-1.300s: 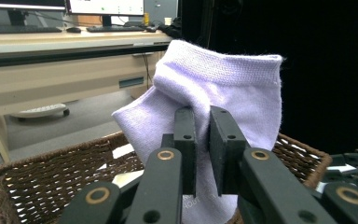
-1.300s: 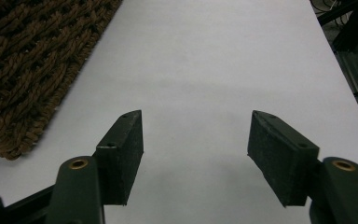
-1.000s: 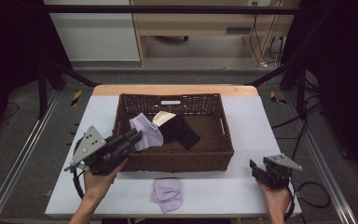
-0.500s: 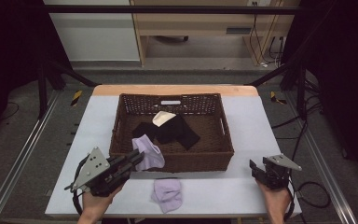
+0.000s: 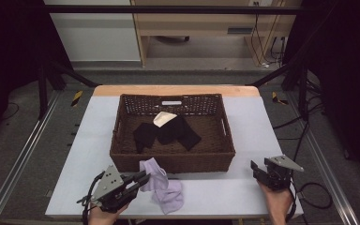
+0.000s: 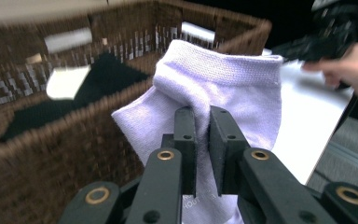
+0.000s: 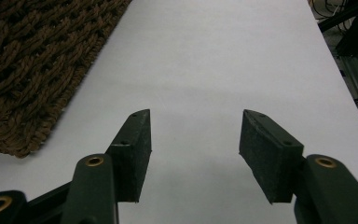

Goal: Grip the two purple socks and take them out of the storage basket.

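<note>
My left gripper point(image 5: 144, 178) is shut on a lavender sock point(image 5: 151, 167), at the table's front left just outside the brown wicker basket point(image 5: 173, 161). In the left gripper view the jaws point(image 6: 200, 114) pinch the sock point(image 6: 223, 79) in front of the basket wall point(image 6: 51, 154). A second lavender sock point(image 5: 171, 197) lies on the table, touching the held one. Black socks point(image 5: 168, 131) and a cream piece point(image 5: 163, 118) lie inside the basket. Over bare table at the front right, my right gripper point(image 5: 255, 168) is open with nothing between its jaws point(image 7: 193, 126).
The white table point(image 5: 262, 126) has room right of the basket, whose corner point(image 7: 23, 70) shows in the right gripper view. The front edge is close under both hands. Dark frame posts and cables point(image 5: 309, 187) stand beyond the table's right side.
My left gripper has pulled the lavender sock out of the basket, toward the front edge and down beside the sock on the table. The right gripper has stayed put.
</note>
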A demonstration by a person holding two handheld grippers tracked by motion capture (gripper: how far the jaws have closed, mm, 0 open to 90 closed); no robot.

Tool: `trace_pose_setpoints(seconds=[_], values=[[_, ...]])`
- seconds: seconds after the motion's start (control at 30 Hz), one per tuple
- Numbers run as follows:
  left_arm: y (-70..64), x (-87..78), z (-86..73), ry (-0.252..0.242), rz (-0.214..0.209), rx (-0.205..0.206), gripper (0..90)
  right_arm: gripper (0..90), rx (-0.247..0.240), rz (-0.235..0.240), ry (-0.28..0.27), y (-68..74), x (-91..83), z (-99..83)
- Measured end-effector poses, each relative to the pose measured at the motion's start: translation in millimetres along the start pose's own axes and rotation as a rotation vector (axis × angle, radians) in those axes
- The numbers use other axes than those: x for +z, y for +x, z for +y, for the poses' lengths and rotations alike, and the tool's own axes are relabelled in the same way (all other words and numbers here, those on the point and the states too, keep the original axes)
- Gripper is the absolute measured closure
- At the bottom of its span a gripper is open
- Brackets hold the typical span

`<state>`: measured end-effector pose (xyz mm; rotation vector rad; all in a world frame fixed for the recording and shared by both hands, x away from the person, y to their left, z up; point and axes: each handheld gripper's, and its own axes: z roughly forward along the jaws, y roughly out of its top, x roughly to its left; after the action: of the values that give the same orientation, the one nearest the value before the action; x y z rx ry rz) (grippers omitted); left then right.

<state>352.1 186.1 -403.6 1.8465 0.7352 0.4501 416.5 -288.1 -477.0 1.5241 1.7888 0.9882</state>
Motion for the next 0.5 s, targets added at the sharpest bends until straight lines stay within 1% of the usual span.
trace_pose_setpoints(seconds=[0.03, 0.1, 0.17, 0.27, 0.43, 0.5], values=[[0.5, 2.9, -3.6, 0.015, -0.005, -0.009, 80.8, 43.6, -0.001, 0.001, 0.002, 0.1, 0.2, 0.0], [0.2, 8.9, -10.0, 0.047, -0.004, -0.007, 80.8, 43.4, -0.004, 0.0, 0.002, 0.3, 0.4, 0.1], [0.4, 13.9, -14.0, 0.082, 0.004, 0.004, 80.8, 43.0, 0.0, 0.0, 0.0, 0.3, 0.1, -0.1], [2.1, 19.3, -19.3, 0.11, 0.007, 0.0, 80.8, 42.1, 0.003, 0.0, 0.004, -0.1, 0.7, -0.2], [5.3, 33.3, -31.4, 0.173, 0.006, -0.007, 80.6, 40.9, 0.0, 0.006, 0.012, 1.0, 2.2, -0.2], [7.2, 38.6, -35.6, 0.193, -0.001, -0.016, 80.2, 40.8, -0.003, 0.006, 0.013, 0.9, 2.5, -0.2]])
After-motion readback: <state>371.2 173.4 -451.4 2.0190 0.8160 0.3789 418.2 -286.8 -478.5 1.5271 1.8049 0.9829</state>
